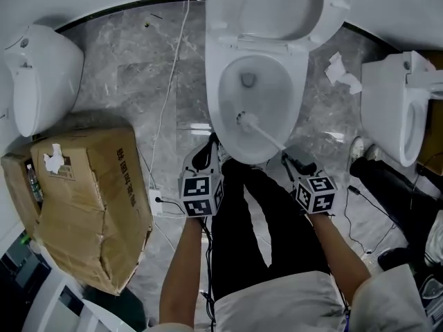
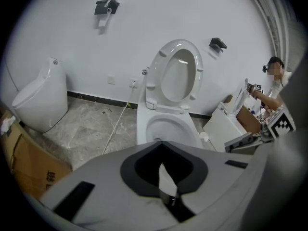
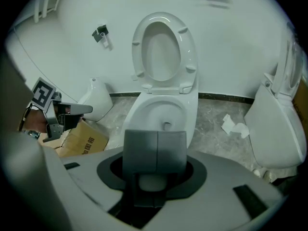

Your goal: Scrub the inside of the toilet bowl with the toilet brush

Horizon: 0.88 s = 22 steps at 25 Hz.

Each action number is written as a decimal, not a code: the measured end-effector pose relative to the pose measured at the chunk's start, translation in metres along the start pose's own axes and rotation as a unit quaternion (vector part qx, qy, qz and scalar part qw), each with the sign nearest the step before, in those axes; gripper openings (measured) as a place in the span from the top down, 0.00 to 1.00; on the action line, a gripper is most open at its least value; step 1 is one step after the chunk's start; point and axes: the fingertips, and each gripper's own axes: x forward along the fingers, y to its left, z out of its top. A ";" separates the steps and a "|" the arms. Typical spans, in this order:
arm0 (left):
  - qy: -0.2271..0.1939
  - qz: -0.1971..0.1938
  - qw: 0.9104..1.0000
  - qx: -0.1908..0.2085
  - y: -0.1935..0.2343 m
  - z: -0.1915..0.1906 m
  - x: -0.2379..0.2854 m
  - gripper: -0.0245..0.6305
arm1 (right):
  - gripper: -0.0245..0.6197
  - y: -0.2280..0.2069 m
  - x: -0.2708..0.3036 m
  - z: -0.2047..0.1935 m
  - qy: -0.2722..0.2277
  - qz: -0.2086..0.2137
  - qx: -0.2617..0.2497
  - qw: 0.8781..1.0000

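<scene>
2 grippers at the toilet bowl point(image 1: 220, 95), toilet brush point(image 1: 261, 131) inside.
Right gripper point(image 1: 293, 158) is clamped on the brush's white handle; the brush head rests low in the bowl near its front wall. Left gripper point(image 1: 206, 152) hovers just beside the bowl's front rim, jaws apparently closed on nothing, though its view is dim.

We're pointing left hand-held gripper point(image 1: 205, 155) down, jaws together; right hand-held gripper point(image 1: 293, 160) angling down too, jaws clamping.
</scene>
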 end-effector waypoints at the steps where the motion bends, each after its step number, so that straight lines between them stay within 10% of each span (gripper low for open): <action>1: 0.000 -0.002 1.000 0.004 0.002 0.004 0.004 0.93 | 0.68 -0.003 0.007 0.003 -0.003 -0.005 0.001 1.000; 10: 0.031 -0.038 0.998 0.037 0.001 0.029 0.027 0.93 | 0.68 -0.002 0.058 -0.001 0.014 -0.046 0.078 0.996; 22: 0.069 -0.082 0.992 0.061 0.031 0.041 0.058 0.93 | 0.68 0.042 0.102 -0.002 0.072 0.015 0.131 0.989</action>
